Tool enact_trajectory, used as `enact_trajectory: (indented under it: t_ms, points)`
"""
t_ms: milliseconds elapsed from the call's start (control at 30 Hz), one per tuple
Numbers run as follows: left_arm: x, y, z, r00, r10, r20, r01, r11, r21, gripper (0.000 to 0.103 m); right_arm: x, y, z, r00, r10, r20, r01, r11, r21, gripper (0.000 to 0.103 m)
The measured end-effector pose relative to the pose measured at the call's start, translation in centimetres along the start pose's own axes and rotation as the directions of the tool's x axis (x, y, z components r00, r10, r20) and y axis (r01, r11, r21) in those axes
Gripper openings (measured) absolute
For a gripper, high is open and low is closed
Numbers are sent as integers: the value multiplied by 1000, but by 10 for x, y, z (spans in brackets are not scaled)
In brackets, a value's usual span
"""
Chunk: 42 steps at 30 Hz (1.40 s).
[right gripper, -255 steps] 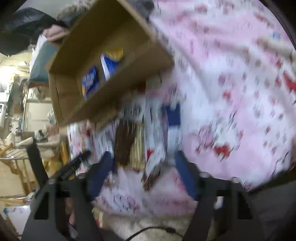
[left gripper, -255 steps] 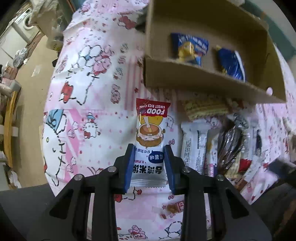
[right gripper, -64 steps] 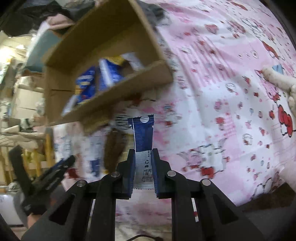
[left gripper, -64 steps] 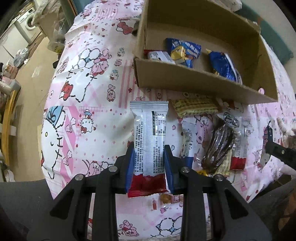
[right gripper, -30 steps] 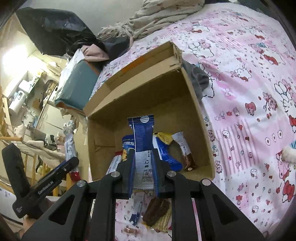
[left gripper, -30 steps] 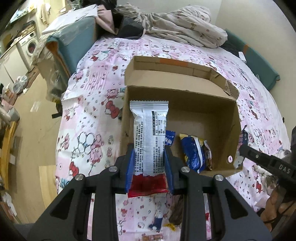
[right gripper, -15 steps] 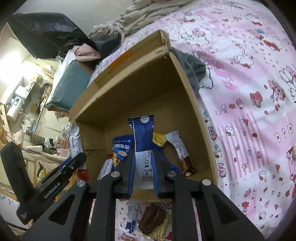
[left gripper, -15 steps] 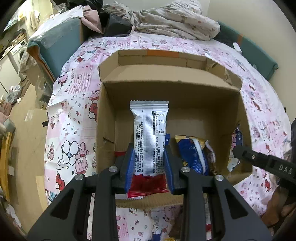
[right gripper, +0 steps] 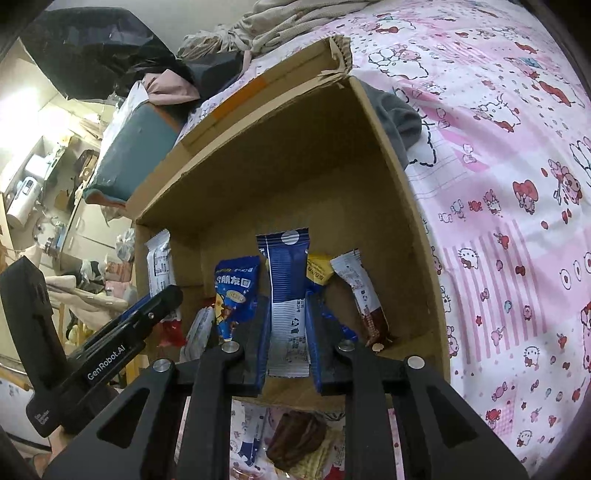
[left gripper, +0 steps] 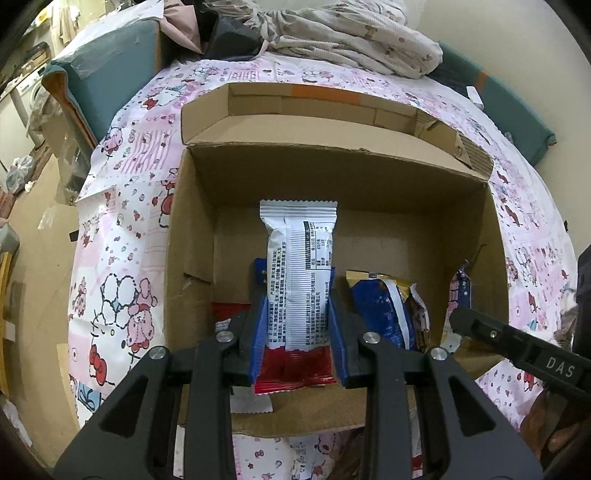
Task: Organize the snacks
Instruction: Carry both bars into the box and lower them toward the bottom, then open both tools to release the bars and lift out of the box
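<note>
My left gripper [left gripper: 298, 325] is shut on a white snack packet with a red end [left gripper: 299, 273], held over the open cardboard box [left gripper: 332, 166]. My right gripper [right gripper: 288, 332] is shut on a blue and white snack packet [right gripper: 288, 280], held over the same box [right gripper: 295, 177]. Inside the box lie a blue cartoon packet [right gripper: 232, 295], a blue and gold packet [left gripper: 380, 306], a brown-ended bar [right gripper: 362, 295] and a red packet [left gripper: 229, 310]. The left gripper also shows in the right wrist view [right gripper: 122, 336], and the right gripper in the left wrist view [left gripper: 517, 354].
The box sits on a pink cartoon-print bedsheet [right gripper: 517, 184]. Several loose snacks [right gripper: 295, 439] lie on the sheet in front of the box. Crumpled bedding [left gripper: 351, 33] and a teal cushion [left gripper: 110, 74] lie behind it. The floor [left gripper: 40, 258] drops off at the left.
Both grippers have carried their packets from the sheet up and forward over the box. In the last half second both moved closer in and lower over the box interior.
</note>
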State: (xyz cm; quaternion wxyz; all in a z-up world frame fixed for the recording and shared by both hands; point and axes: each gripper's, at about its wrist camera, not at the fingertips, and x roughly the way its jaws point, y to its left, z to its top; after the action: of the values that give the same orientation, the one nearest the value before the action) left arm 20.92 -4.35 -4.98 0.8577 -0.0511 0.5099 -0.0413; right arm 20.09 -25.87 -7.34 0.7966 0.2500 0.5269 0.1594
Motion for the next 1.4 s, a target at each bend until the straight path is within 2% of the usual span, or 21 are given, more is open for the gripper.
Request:
enact_trajectory:
  t_ms: [33,67,100,200,233,467,833,900,1033,1200,1400]
  points:
    - [1,0,0,1000,-7,-10,7,1000,-3,34,0,-1,-1,1000,-5,0,5,1000,2,22]
    - [1,-1,0,1000,-7,-13,6,1000,-4,41,1,0,0,1000,-15,2,15,1000,3,24]
    - [0,-1,0,1000,0,-11,0,1000,-4,52,1,1,0,1000,-27,5,27,1000,2,33]
    - [-6,-2,-1,999,35,18,-35,999,-8,74,-3,-1,0,1000,-4,26,4,1000,17,72]
    - [-8,-1,-1,999,36,25,-36,999,-10,77,-5,-1,0,999,-7,36,6,1000,17,76]
    - [-13,3,-2,1000,-4,30,5,1000,-31,78,-7,-2,0,999,-14,38,13,1000,12,76]
    - [-46,6,-11,994,-17,108,19,1000,-14,79,-18,2,-11,999,-22,46,21,1000,13,76]
    - [-55,3,-14,992,-23,127,21,1000,17,89,-22,3,-16,998,-26,48,26,1000,6,77]
    - [-72,-1,-23,985,0,171,-6,999,37,93,-35,7,-25,997,-32,73,34,999,-16,79]
    - [-84,-1,-31,985,1,175,-8,999,41,93,-48,10,-34,994,-32,102,34,999,-19,80]
    - [-94,13,-48,989,6,151,-10,1000,29,93,-54,7,-53,996,-35,77,35,999,-1,80]
